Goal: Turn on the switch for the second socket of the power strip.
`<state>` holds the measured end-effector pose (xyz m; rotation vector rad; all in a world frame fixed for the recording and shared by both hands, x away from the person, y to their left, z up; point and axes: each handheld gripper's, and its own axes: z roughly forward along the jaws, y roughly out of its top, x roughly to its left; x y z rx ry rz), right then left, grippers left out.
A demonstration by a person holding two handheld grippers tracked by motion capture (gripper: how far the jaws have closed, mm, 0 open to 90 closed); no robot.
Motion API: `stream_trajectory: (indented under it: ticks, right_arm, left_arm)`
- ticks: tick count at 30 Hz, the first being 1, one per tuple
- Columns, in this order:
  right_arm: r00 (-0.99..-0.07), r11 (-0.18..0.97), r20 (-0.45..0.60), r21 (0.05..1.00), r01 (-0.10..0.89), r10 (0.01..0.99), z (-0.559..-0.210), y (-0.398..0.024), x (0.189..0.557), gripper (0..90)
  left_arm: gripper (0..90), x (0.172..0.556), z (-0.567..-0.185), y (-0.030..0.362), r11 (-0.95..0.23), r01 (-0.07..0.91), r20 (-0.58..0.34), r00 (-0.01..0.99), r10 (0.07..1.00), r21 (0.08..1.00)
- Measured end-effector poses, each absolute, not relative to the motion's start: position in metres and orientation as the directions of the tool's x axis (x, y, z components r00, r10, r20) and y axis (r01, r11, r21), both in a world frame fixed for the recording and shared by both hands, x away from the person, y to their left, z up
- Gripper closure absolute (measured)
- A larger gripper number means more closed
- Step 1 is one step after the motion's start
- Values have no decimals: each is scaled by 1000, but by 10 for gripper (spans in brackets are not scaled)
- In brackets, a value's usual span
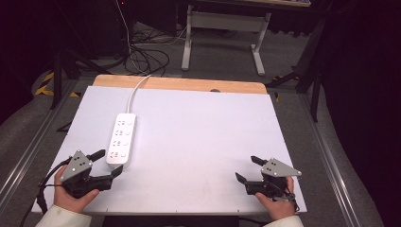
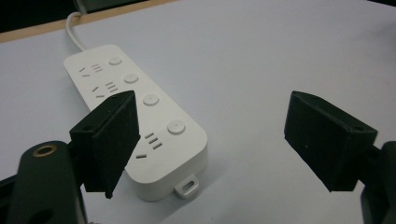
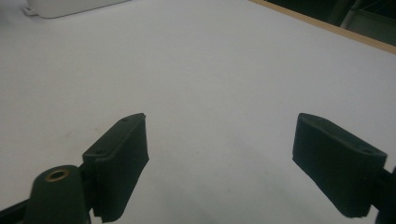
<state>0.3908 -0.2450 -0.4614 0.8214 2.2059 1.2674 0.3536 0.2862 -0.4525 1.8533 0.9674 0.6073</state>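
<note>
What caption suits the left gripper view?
Open left gripper poised beside a white power strip on the white table.

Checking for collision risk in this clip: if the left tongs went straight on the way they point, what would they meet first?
Probably the white power strip. The left tongs stand open, one jaw already over the strip's near end. Their midline aims slightly past its near corner onto the bare white table, so depth leaves it uncertain.

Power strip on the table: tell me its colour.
The power strip is white, with round white buttons; the left gripper view shows it best.
</note>
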Motion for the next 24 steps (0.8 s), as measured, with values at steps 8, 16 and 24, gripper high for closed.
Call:
stream_trajectory:
  ticks: [8, 16, 24]
  right_arm:
    - [-714, 401, -102, 877, 264, 693, -462, -244, 391, 177]
    - [-715, 403, -100, 875, 268, 692, -463, -244, 391, 178]
    - [-714, 407, -105, 874, 267, 693, -463, -243, 392, 178]
  left_arm:
    - [187, 353, -451, 283, -317, 342, 71, 573, 817, 885]
    - [214, 354, -450, 286, -276, 379, 11, 572, 820, 883]
    - [237, 353, -445, 283, -290, 371, 32, 567, 823, 882]
